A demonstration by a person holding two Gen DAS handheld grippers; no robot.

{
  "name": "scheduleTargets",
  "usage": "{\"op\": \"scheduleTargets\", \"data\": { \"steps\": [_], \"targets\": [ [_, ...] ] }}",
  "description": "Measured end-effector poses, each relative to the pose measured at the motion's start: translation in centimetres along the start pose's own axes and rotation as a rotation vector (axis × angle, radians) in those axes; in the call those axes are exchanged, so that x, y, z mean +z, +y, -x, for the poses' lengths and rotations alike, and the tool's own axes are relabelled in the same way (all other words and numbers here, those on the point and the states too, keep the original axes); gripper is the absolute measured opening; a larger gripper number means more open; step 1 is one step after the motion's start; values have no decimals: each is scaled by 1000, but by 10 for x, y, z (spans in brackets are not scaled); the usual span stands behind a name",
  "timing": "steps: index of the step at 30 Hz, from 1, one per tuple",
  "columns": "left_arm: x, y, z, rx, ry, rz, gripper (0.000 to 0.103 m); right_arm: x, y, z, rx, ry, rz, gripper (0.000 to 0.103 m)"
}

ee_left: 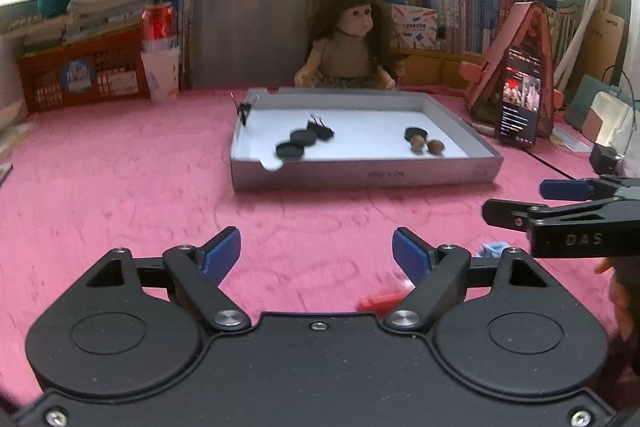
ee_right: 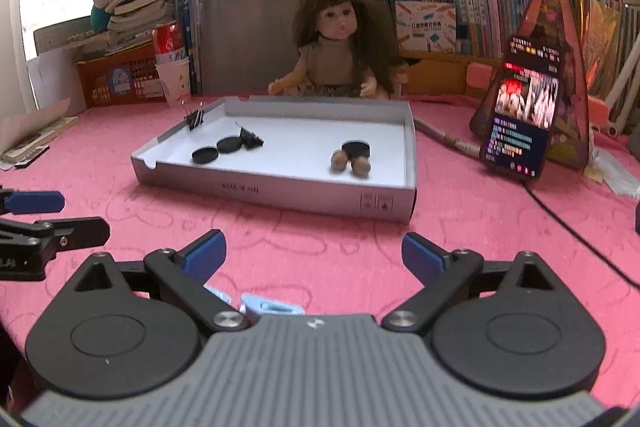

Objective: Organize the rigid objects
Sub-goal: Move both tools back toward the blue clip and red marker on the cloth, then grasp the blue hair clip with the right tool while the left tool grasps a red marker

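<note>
A shallow grey-white box tray (ee_left: 360, 177) (ee_right: 276, 193) lies on the pink cloth. In it are black discs (ee_left: 289, 149) (ee_right: 205, 155), a black binder clip (ee_left: 320, 129) (ee_right: 250, 139), another clip on its left rim (ee_left: 243, 109) (ee_right: 195, 119), and two brown nuts (ee_left: 435, 145) (ee_right: 360, 167). My left gripper (ee_left: 317, 255) is open and empty, short of the tray. My right gripper (ee_right: 314, 253) is open and empty; it shows at the right in the left wrist view (ee_left: 516, 203). A light blue object (ee_right: 270, 307) and a red object (ee_left: 378, 301) lie close under the grippers.
A doll (ee_left: 352, 43) (ee_right: 340, 39) sits behind the tray. A phone (ee_left: 522, 99) (ee_right: 520, 115) leans on a stand at the right, its cable (ee_right: 580, 231) across the cloth. Red can on a cup (ee_left: 160, 55), orange basket (ee_left: 80, 75), grey bin and books line the back.
</note>
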State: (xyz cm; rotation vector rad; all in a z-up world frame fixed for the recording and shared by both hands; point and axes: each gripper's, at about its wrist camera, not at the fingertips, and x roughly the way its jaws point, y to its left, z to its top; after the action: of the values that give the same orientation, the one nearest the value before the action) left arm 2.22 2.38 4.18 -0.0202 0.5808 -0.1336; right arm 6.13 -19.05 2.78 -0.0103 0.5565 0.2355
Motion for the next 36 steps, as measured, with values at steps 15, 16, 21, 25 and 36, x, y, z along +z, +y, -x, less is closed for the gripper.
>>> {"op": "scheduleTargets", "data": {
  "steps": [15,16,21,25,36],
  "targets": [
    [-27,-30,0,-62,33,0,74,-17,-1,2,18,28,-62,93],
    [-28,-32,-1,-62,34,2,73,-17,-1,2,21,31,-64,92],
    [-30,-39,-9,-73,46,13,59,-20,-1,3,33,39,-74,86],
    [-32,-42,-16,-65,54,19,51,-19,-1,2,44,53,-82,81],
    [-32,-42,-14,-47,43,-3,42,-23,8,-4,42,76,-56,64]
  ]
}}
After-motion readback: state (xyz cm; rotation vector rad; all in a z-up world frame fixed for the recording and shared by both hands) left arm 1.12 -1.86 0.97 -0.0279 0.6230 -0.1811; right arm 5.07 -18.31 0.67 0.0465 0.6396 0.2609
